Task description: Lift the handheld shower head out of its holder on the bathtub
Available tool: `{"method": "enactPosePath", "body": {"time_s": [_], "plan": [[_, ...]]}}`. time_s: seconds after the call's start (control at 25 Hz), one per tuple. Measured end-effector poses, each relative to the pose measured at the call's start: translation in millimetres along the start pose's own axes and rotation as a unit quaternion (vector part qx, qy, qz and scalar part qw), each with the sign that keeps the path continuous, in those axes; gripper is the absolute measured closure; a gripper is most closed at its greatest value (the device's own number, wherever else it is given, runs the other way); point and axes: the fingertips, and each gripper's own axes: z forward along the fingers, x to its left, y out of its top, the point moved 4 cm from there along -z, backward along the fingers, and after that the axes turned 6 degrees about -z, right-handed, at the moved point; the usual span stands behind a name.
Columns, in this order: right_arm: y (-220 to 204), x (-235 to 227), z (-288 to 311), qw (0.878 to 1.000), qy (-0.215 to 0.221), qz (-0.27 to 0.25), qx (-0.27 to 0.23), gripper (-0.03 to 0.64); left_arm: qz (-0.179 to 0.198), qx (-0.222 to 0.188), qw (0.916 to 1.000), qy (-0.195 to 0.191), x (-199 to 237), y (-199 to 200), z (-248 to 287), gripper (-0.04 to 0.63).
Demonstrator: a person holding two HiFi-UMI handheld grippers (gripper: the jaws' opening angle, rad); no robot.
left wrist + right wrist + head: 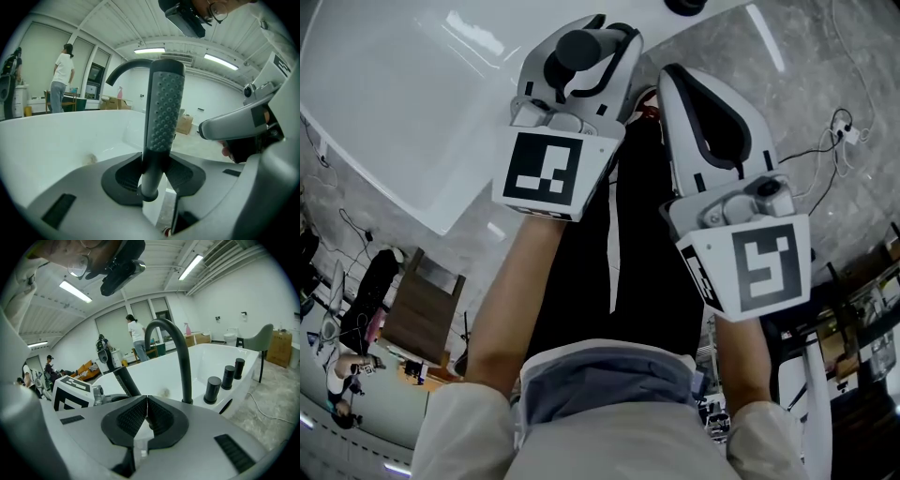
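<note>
Left gripper (579, 56) is clamped on the shower head (164, 108). Both pads press the smooth stem just under the dimpled grip. The handle stands upright between the jaws, probably so it can be drawn straight up rather than levered sideways.

It sits over the near rim of the bathtub (394, 112). The holder itself is not visible. The stem's ringed lower end shows below the pads with nothing around it, so it may already be clear.

Right gripper (146, 413) has its jaws together and holds nothing. It hangs just beside the left one, apparently parked because one grip is enough.

The curved faucet spout (176, 348) and three dark knobs (213, 389) stand along the tub's rim beyond, apart from both grippers.
</note>
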Motion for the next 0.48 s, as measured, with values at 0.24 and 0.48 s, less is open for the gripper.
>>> {"method": "enactPosePath", "body": {"time_s": [0.24,0.48], "plan": [[10,1,-3,1.000,-0.004,-0.002,-0.008,0.597,0.000,-0.007,1.0000,-0.001,-1,11,-3,0.453],[22,6,-9,1.000,-0.008,0.000,-0.018,0.597,-0.003,-0.008,0.9999,0.006,-4,25,-11,0.453]]}}
